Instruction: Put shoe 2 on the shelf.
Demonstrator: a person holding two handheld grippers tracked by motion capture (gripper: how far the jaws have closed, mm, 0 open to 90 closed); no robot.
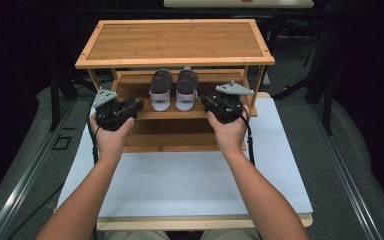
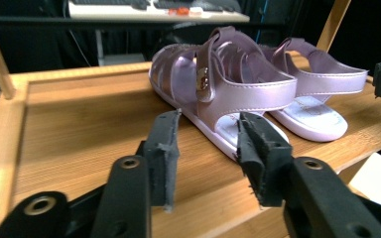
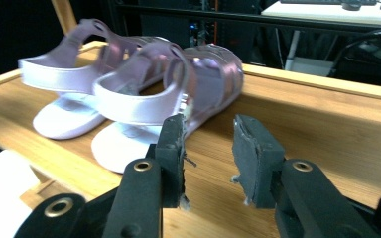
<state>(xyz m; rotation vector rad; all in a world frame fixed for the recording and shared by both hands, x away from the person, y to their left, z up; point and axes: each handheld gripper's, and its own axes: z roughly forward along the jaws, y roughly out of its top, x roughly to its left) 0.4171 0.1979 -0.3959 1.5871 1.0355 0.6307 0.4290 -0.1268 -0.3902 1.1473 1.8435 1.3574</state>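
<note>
Looks like a lab or recording workspace, not a home. I sit at a white desk [image 1: 190,185] with a plain wooden edge, set on grey floor with metal rails [image 1: 20,175] running along both sides. Surroundings are dark, with black stands and frame legs [image 1: 325,75] around the setup. Behind the bamboo shoe rack [image 1: 175,42], my left gripper view shows a second, pale desk [image 2: 154,11] carrying a keyboard [image 2: 109,3] and small red items; my right gripper view shows another pale desk surface [image 3: 337,11] and dark equipment with tiny indicator lights [image 3: 194,27]. Cables hang under that far desk. The rack and pair of lilac sandals [image 1: 174,90] read as staged props.
</note>
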